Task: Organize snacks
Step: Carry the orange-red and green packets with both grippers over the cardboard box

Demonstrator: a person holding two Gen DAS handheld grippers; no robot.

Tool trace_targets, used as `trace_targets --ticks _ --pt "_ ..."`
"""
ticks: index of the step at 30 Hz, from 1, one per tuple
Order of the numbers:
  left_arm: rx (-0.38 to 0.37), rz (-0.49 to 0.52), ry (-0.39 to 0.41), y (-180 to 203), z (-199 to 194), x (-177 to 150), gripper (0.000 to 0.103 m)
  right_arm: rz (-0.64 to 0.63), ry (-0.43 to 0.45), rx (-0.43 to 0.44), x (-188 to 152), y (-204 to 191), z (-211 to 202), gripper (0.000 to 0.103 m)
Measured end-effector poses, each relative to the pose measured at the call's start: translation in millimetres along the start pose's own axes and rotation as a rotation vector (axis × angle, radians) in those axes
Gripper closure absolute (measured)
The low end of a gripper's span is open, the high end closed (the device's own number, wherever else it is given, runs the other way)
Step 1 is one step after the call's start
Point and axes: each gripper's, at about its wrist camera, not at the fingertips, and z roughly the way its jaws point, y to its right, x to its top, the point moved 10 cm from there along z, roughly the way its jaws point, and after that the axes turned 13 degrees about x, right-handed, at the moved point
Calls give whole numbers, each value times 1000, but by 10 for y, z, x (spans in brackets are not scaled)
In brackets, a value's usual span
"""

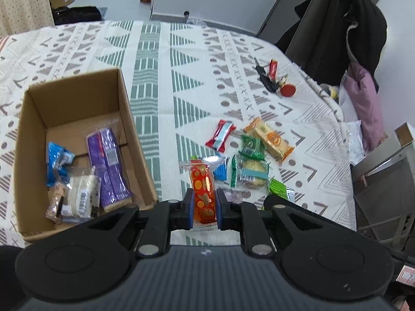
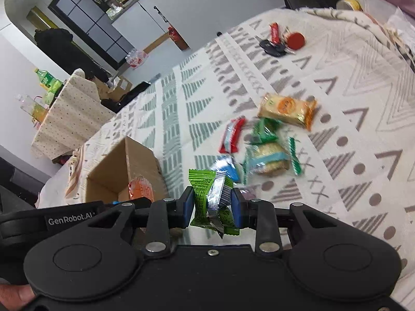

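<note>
My left hand-held gripper (image 1: pixel 205 206) is clamped on an orange snack packet (image 1: pixel 204 194) with round yellow and green spots, which stands upright between the blue pads above the patterned cloth (image 1: pixel 155 83) that covers the bench. Just to its left I see the open cardboard box (image 1: pixel 124 119); inside lie a purple packet (image 1: pixel 107 165), a blue packet (image 1: pixel 58 162) and a white wrapped bar (image 1: pixel 81 197), close together on the box floor.

My right hand-held gripper (image 2: pixel 212 204) is clamped on a crumpled green packet (image 2: pixel 205 194) with a silver seam, held up off the cloth. From this side the box sits to the left of the fingers, with the orange packet showing at its near corner.

On the cloth beyond both grippers I see the loose snacks in a cluster: a red and white candy (image 1: pixel 220 134), a long orange biscuit pack (image 1: pixel 269 138), a green packet (image 1: pixel 250 145) and a clear-wrapped round cake (image 1: pixel 253 172). Farther back, well apart from them, lie keys with a red round tag (image 1: pixel 288 90).
</note>
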Motion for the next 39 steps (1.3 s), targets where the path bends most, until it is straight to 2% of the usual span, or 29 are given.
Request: trace_targets --ticks 15,29,39 --pt "8 -61 33 -500 -150 235 88 -65 4 40 188 -574 240 73" --pt "42 -167 22 -1199 -62 450 88 -112 -37 82 192 -1038 665 73" --pt "84 -214 13 -1566 101 661 88 -110 -70 107 230 -1178 968 73"
